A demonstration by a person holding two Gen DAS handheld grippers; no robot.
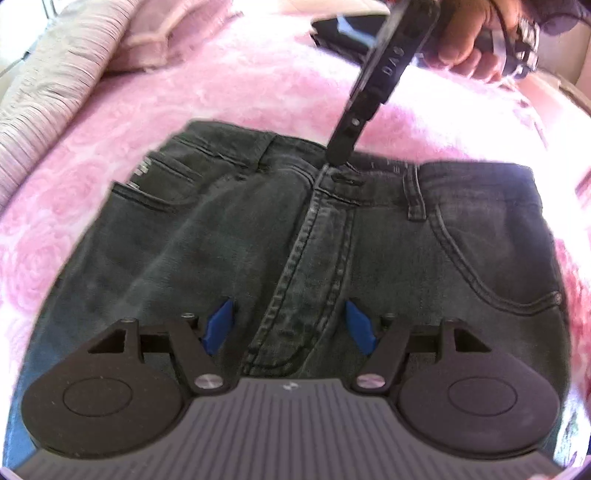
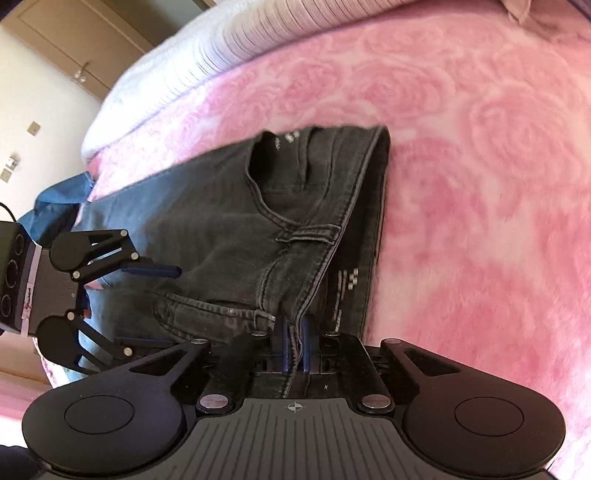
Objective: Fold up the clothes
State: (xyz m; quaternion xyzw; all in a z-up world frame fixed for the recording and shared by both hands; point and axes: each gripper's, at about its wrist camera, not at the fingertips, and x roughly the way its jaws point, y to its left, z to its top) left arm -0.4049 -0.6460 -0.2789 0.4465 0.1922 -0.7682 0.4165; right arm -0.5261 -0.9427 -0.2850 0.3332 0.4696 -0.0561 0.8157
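On the pink bed, my right fingers pinch the jeans' waistband. My left fingers hover spread above the fly.

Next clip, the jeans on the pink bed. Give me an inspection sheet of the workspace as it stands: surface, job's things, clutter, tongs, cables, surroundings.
Surface: pink rose-pattern blanket covering the bed.
Job's things: dark grey jeans lying front up, waistband away from the left camera.
Clutter: blue cloth beyond the jeans; a dark item at the blanket's far edge, too blurred to name.
Tongs: left tongs open above the fly seam, holding nothing; right tongs shut on the waistband at the fly.
Cables: a thin dark cable behind the left tongs' body.
Surroundings: striped pillows, a wooden door, wall switches.
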